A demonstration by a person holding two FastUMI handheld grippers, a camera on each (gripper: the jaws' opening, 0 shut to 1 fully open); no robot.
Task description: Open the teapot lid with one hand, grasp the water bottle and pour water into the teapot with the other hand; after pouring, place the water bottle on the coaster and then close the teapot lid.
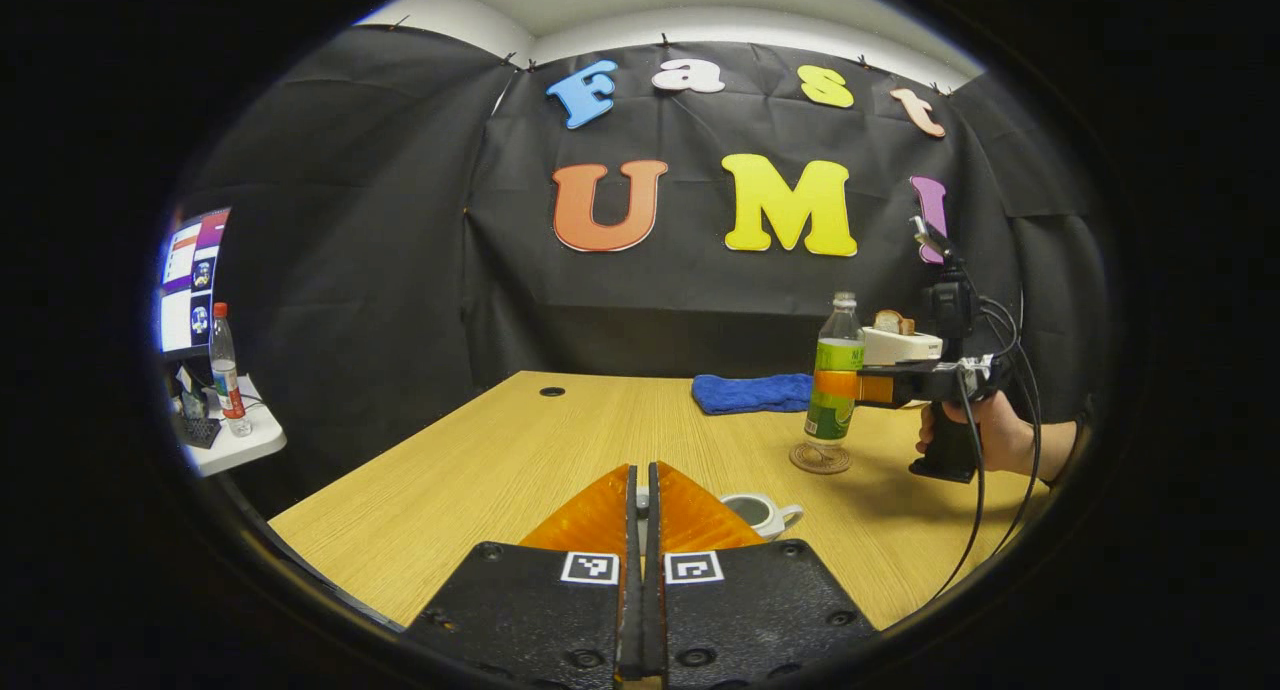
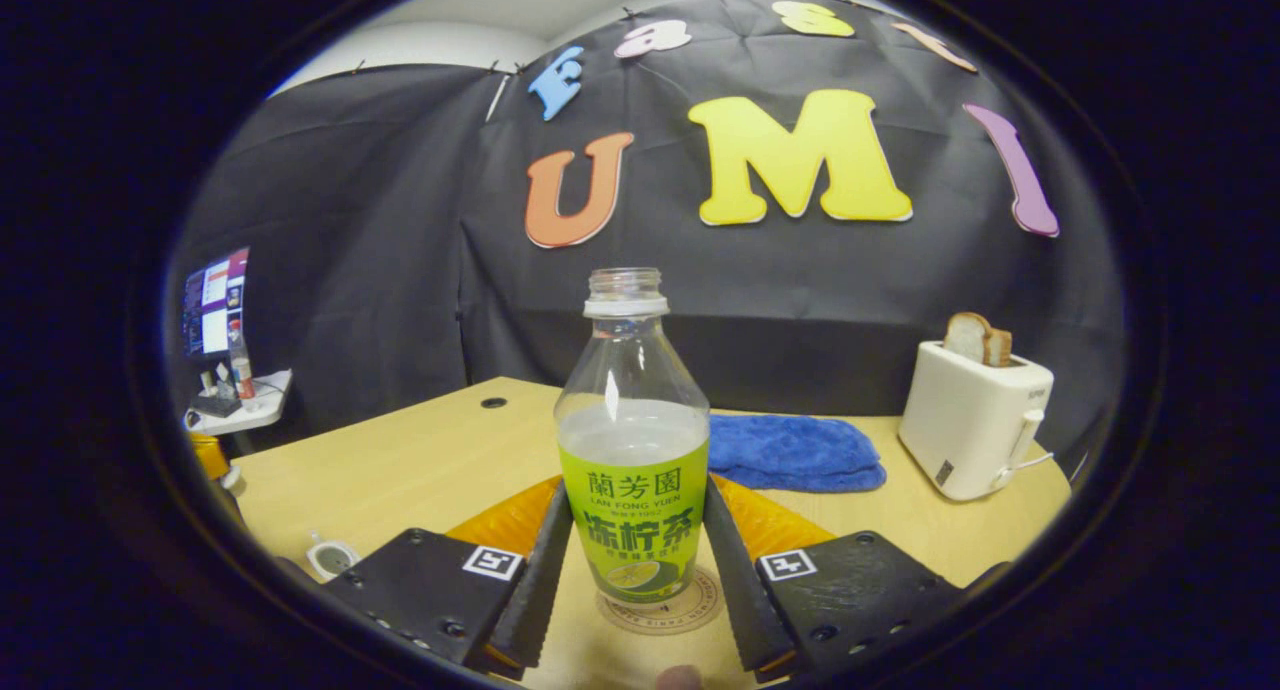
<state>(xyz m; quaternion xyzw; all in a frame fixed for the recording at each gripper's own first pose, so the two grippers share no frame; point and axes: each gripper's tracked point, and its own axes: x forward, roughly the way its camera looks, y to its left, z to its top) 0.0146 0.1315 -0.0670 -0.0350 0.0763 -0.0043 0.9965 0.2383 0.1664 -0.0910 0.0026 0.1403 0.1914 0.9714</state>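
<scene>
Right gripper (image 2: 636, 530) clamped on the water bottle (image 2: 630, 440) at the label band, one finger against each side. Stands upright at lower centre of the right gripper view, base on the coaster (image 2: 700, 610), cap off, roughly half full. Seen from the left gripper view at right of centre, with a hand (image 1: 985, 435) on the tool's handle.

Left gripper (image 1: 641, 480) at bottom centre of its own view, fingers pressed nearly together over the table (image 1: 500, 450); cannot tell whether the lid sits pinched between them. Teapot (image 1: 758, 513) just right of the fingertips, its mouth looking open and dark inside.

Likely thin clear plastic: light, a little springy, smooth where bare, so prone to dent or slip under a hard squeeze. Best held where held now, on the label at mid-body (more friction there, and close to the water's weight). With no cap, calls for a level carry and a slow tilt; any jolt risks a spill.
</scene>
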